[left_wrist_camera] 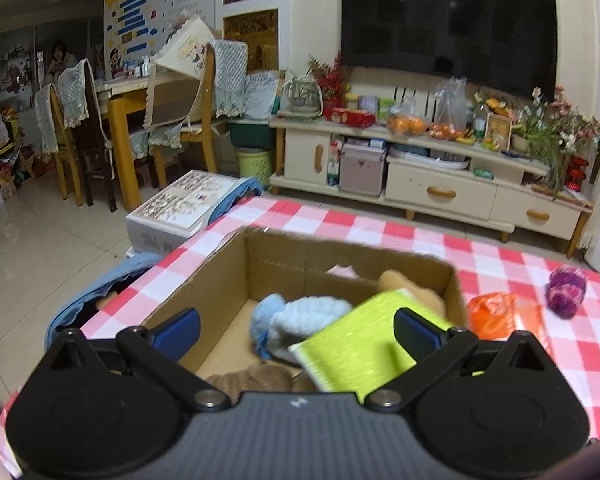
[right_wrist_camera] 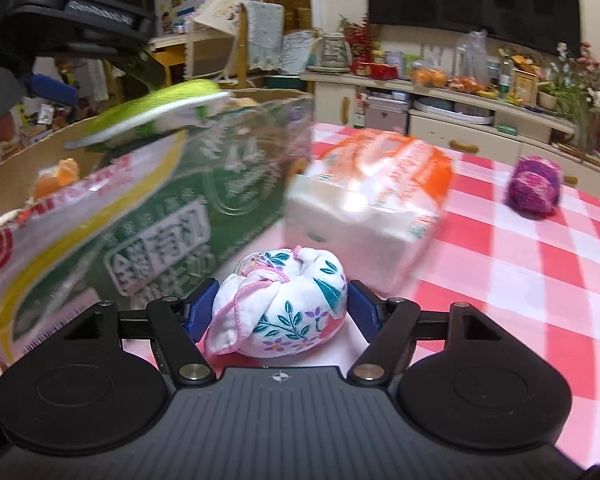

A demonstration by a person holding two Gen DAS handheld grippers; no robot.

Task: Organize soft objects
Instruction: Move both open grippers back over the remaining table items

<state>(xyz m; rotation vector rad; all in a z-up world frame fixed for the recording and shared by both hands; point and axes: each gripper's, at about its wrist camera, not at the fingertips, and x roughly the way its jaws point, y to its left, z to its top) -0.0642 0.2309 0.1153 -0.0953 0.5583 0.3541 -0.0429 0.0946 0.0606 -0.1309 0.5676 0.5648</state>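
The right gripper (right_wrist_camera: 281,307) has a knotted cloth bundle (right_wrist_camera: 281,307) sitting on the checked tablecloth (right_wrist_camera: 520,292) between its blue pads (right_wrist_camera: 201,309). The left pad touches the cloth, while the right pad at three o'clock seems just beside it, so I judge the grip not yet firm. To do this step well, close evenly on the bundle's thick middle rather than on the loose pink-edged corner at seven o'clock, then lift straight up before swinging toward the cardboard box (right_wrist_camera: 148,200) at ten o'clock, clearing its printed wall.

The bundle is white with teal leaves and small purple flowers, tied at the top; it should squash readily.

Beyond it at one o'clock lies a wrapped pack of tissues (right_wrist_camera: 364,200) in orange and white film, and far off at two o'clock a purple ball of yarn (right_wrist_camera: 534,184).

In the left wrist view, the left gripper (left_wrist_camera: 296,330) hangs over the open box (left_wrist_camera: 220,280), its jaws wide apart. A lime green cloth (left_wrist_camera: 356,340) lies between them, apparently loose over the contents. Under it sit a pale blue fluffy thing (left_wrist_camera: 300,316) and something tan (left_wrist_camera: 404,284) at twelve o'clock.
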